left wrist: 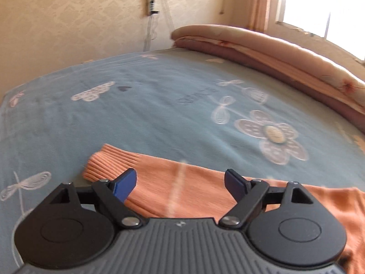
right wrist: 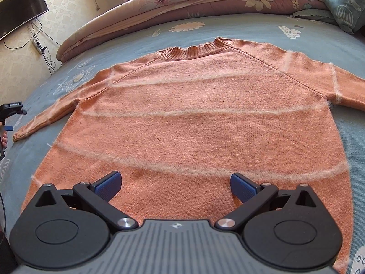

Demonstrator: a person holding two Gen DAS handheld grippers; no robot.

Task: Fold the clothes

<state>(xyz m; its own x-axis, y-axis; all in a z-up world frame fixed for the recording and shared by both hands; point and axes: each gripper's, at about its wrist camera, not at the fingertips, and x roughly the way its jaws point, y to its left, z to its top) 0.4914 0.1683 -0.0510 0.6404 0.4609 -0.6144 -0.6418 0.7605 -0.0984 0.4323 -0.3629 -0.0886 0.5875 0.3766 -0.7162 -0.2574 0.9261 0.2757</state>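
Note:
An orange knitted sweater (right wrist: 194, 123) with pale fuzzy stripes lies flat on the bed, collar (right wrist: 196, 50) at the far side and both sleeves spread out. My right gripper (right wrist: 175, 186) hovers open above the sweater's lower hem, with nothing between its blue pads. In the left wrist view the sweater's left sleeve (left wrist: 173, 189) lies stretched across the sheet, its ribbed cuff (left wrist: 107, 164) at the left. My left gripper (left wrist: 180, 183) stands open just above that sleeve near the cuff, jaws wide, pads clear of the cloth. At the left edge of the right wrist view the left gripper (right wrist: 10, 114) shows beside the cuff.
The bed carries a blue sheet (left wrist: 148, 105) printed with flowers. A rolled peach and brown quilt (right wrist: 182, 2) lies along the far side under the window. A pillow (right wrist: 342, 6) sits at the right. A dark screen (right wrist: 20, 6) and a cabled power strip (right wrist: 38, 45) hang on the wall.

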